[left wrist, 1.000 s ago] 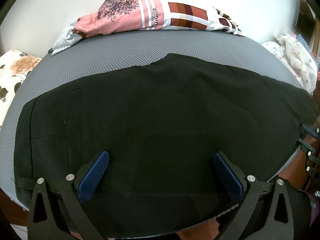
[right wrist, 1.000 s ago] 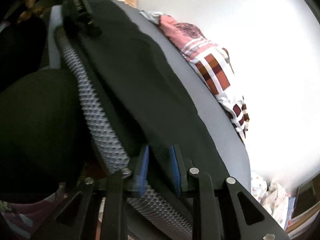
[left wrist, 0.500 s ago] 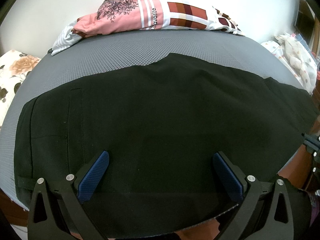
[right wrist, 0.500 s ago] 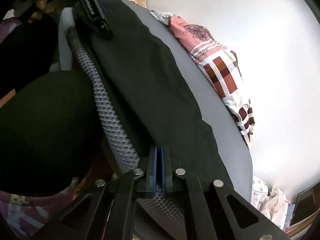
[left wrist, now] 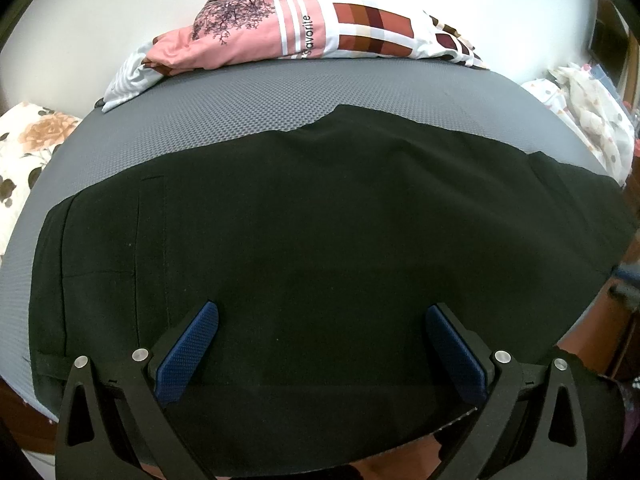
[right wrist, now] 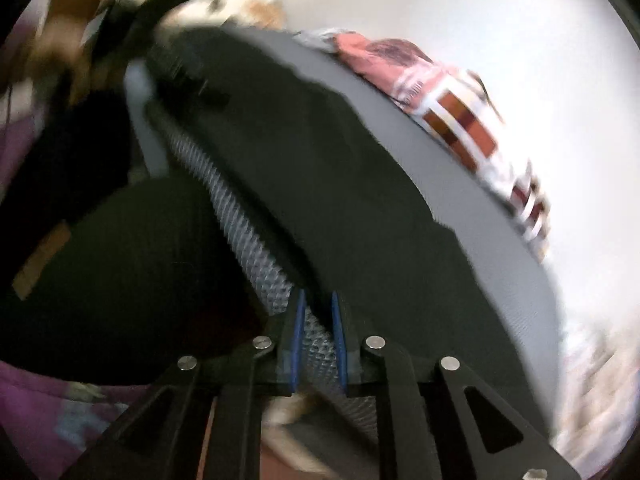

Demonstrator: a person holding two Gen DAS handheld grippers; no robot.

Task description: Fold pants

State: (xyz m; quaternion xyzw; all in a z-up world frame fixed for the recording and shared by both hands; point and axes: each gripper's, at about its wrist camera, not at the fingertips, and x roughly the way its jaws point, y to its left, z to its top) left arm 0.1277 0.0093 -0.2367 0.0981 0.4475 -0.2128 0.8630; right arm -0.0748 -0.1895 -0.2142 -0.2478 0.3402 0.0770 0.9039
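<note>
Right claw (right wrist: pixel 316 336) reopened slightly at mattress edge, black pants (left wrist: pixel 320 248) beyond

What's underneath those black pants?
The black pants lie spread on a grey mesh mat, visible beyond and beside them. Whatever supports the mat is covered, and anything beneath the pants themselves is hidden.

From my left wrist view I see a grey mesh mattress (left wrist: pixel 280 104) under everything. A pink and white patterned cloth (left wrist: pixel 304 36) with brown checks is bunched along its far edge, against the white wall (left wrist: pixel 100 12). A floral pillow (left wrist: pixel 28 148) sits off the left side, and a pale dotted fabric heap (left wrist: pixel 592 120) lies at the right. My right wrist view is blurred.
</note>
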